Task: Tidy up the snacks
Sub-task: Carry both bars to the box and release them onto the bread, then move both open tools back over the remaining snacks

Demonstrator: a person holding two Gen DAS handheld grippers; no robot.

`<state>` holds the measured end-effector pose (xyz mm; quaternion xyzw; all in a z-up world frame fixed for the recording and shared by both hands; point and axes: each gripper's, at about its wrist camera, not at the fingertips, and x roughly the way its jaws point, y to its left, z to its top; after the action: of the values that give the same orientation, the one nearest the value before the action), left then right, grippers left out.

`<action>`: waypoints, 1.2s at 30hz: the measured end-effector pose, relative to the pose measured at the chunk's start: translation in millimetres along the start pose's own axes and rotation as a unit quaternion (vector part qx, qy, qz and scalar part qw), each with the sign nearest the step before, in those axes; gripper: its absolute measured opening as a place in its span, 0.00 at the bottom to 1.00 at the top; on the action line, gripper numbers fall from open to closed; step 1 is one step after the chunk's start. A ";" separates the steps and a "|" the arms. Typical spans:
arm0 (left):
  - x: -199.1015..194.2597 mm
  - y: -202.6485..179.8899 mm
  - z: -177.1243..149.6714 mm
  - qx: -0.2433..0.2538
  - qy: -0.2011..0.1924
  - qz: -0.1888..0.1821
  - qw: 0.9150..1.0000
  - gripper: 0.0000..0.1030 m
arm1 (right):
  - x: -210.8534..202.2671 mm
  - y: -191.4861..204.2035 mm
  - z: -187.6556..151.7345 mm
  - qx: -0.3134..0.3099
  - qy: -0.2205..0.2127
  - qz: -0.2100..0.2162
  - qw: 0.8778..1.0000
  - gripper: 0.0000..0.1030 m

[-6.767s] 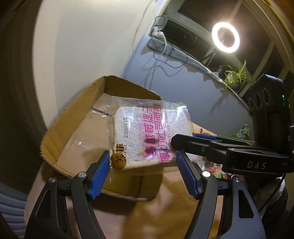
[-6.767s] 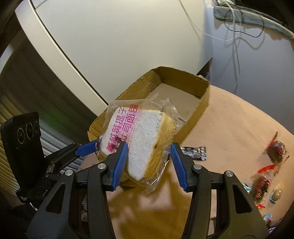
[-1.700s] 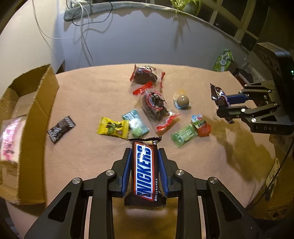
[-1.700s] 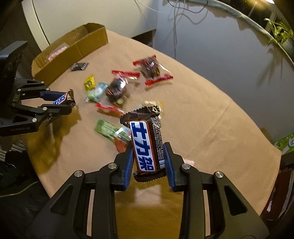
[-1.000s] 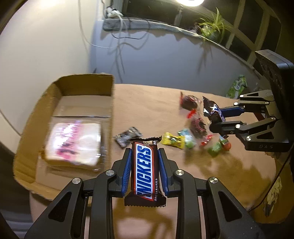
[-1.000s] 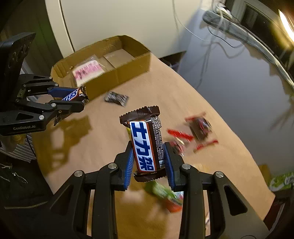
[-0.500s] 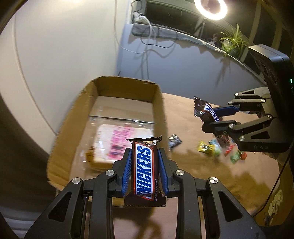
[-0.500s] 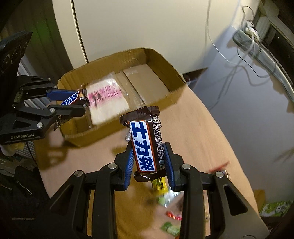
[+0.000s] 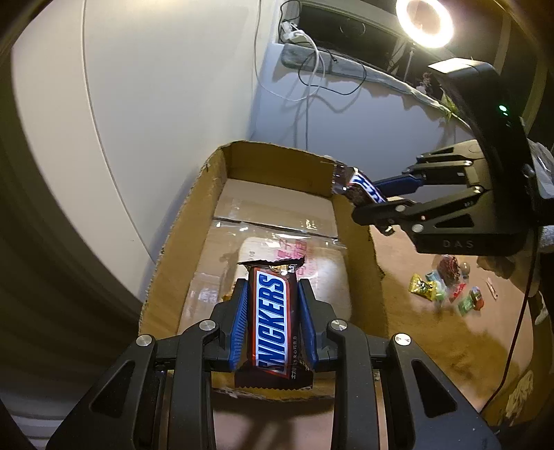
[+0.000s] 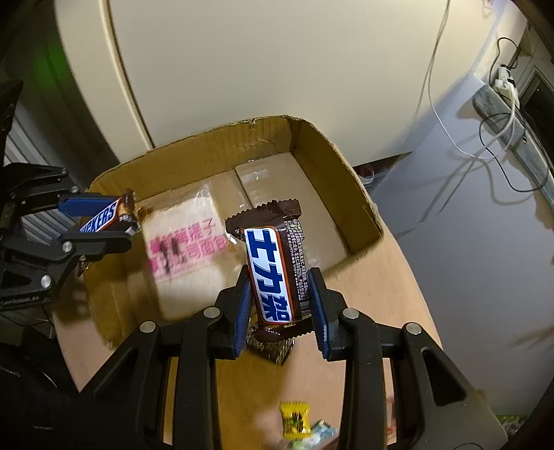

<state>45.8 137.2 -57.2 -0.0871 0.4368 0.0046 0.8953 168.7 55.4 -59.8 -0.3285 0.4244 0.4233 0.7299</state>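
My left gripper [image 9: 273, 323] is shut on a brown Snickers bar [image 9: 271, 325] and holds it above the near end of the open cardboard box [image 9: 180, 242]. My right gripper [image 10: 278, 308] is shut on a second Snickers bar [image 10: 277, 273] with Japanese lettering, above the box's right wall. Each gripper shows in the other's view: the right one [image 9: 377, 195] over the box's far right corner, the left one [image 10: 117, 221] over the box's left side. A bagged slice of bread [image 10: 187, 256] with pink lettering lies in the box [image 10: 332, 180].
Several loose wrapped snacks [image 9: 446, 284] lie on the tan round table [image 9: 432, 332] right of the box. A small dark wrapper [image 10: 271, 344] and a yellow candy [image 10: 294, 417] lie near the box. A white wall, cables [image 9: 311, 65] and a ring light [image 9: 424, 22] stand behind.
Both grippers have carried their Snickers bars from over the loose snacks leftward to the box. The box and bread now fill both views; both grips are unchanged.
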 end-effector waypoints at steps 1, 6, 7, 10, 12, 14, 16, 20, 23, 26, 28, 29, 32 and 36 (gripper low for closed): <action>1.1 0.1 -0.1 0.000 0.001 0.000 1.000 0.26 | 3.7 -0.5 2.6 0.000 0.002 0.000 1.000 0.31; 5.2 0.1 1.0 0.003 0.003 -0.002 1.000 0.26 | 16.5 -2.9 9.0 0.000 0.008 0.003 1.000 0.31; 5.4 0.5 1.1 0.002 0.003 -0.002 1.000 0.26 | 17.6 -3.8 9.1 0.002 0.008 0.003 1.000 0.31; 6.1 0.2 1.7 0.003 0.003 -0.001 1.000 0.26 | 19.6 -5.8 11.8 0.002 0.007 0.005 1.000 0.31; 6.0 0.7 2.0 0.003 0.003 -0.001 1.000 0.26 | 20.3 -4.6 12.5 -0.002 0.008 0.005 1.000 0.31; 6.1 0.7 2.4 0.003 0.003 0.000 1.000 0.26 | 21.4 -4.1 14.1 -0.005 0.006 0.004 1.000 0.31; 6.1 0.4 2.7 0.004 0.003 0.002 1.000 0.26 | 21.0 -3.0 14.7 -0.003 0.004 0.006 1.000 0.31; 5.8 1.1 3.0 0.003 0.002 0.005 1.000 0.28 | 19.4 -1.3 15.7 -0.002 -0.005 -0.005 1.000 0.61; 4.6 2.0 3.5 0.001 -0.002 0.008 1.000 0.44 | 16.7 -2.2 15.4 0.002 -0.011 -0.009 1.000 0.68; 3.4 1.4 3.6 0.001 -0.006 0.012 1.000 0.56 | 15.3 -6.3 15.9 0.012 -0.017 -0.010 1.000 0.69; 2.1 0.6 3.8 0.004 -0.008 0.014 1.000 0.56 | 14.5 -8.1 15.4 0.015 -0.018 -0.015 1.000 0.74; 2.0 0.2 3.6 0.004 -0.009 0.015 1.000 0.57 | 14.5 -8.5 14.9 0.015 -0.018 -0.014 1.000 0.75; 1.4 -1.3 3.3 0.006 -0.010 0.017 1.000 0.58 | 14.0 -10.4 13.2 0.022 -0.019 -0.010 1.000 0.75; -1.0 -4.9 3.1 0.010 -0.013 0.019 1.000 0.58 | 10.2 -17.3 8.0 0.045 -0.026 0.006 0.999 0.75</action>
<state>48.0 133.0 -53.7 -0.0698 0.4268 0.0185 0.9015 189.8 58.2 -63.5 -0.2817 0.4255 0.4169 0.7522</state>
